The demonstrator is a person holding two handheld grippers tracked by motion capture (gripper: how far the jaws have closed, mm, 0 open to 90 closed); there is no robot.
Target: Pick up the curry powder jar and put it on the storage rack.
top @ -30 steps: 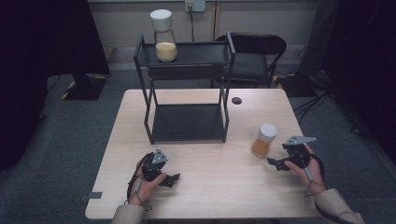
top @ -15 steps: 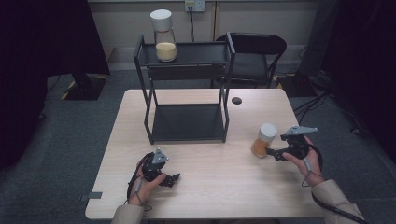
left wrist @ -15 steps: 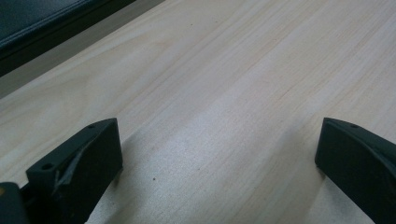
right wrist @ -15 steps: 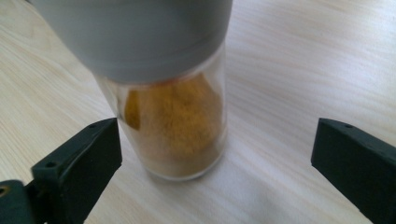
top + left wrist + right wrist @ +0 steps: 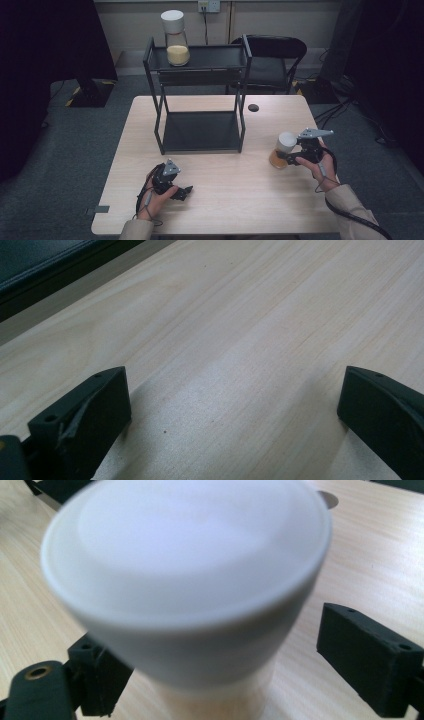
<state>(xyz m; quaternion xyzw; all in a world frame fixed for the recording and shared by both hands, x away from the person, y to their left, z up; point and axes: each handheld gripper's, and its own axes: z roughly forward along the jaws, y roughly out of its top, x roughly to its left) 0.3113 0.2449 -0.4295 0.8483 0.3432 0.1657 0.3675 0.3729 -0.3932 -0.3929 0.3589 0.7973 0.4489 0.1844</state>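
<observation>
**Right gripper at the jar near the table's right edge**

The wooden table [image 5: 225, 200] carries everything here. On its far half, well beyond both grippers, stands a black two-level shelf rack [image 5: 200, 100]. On the top level of the rack, at the left corner, stands a jar with a white lid [image 5: 175, 45] and yellowish contents. Behind the rack, off the table, there is a black chair [image 5: 272, 60].

The second jar [image 5: 282, 150], also with a white cap and orange-yellow contents, stands upright on the table directly in front of the right gripper [image 5: 286, 156], on the side toward the table's middle. In the right gripper view the white cap [image 5: 185, 565] is very near the camera and blurred, and the jar's body goes down between the two black jaws. The jaws have just been closing and the jar is between them. The left one seems to be against the jar; the right one shows a strip of table between itself and the glass, so a firm hold I cannot confirm.

The left gripper [image 5: 186, 192] rests low on the near left part of the table, well apart from this jar. Its jaws stand wide, with bare wood [image 5: 240, 365] between them.

A small dark round disc [image 5: 253, 107] lies on the table beyond the right gripper, near the rack's right leg.
</observation>
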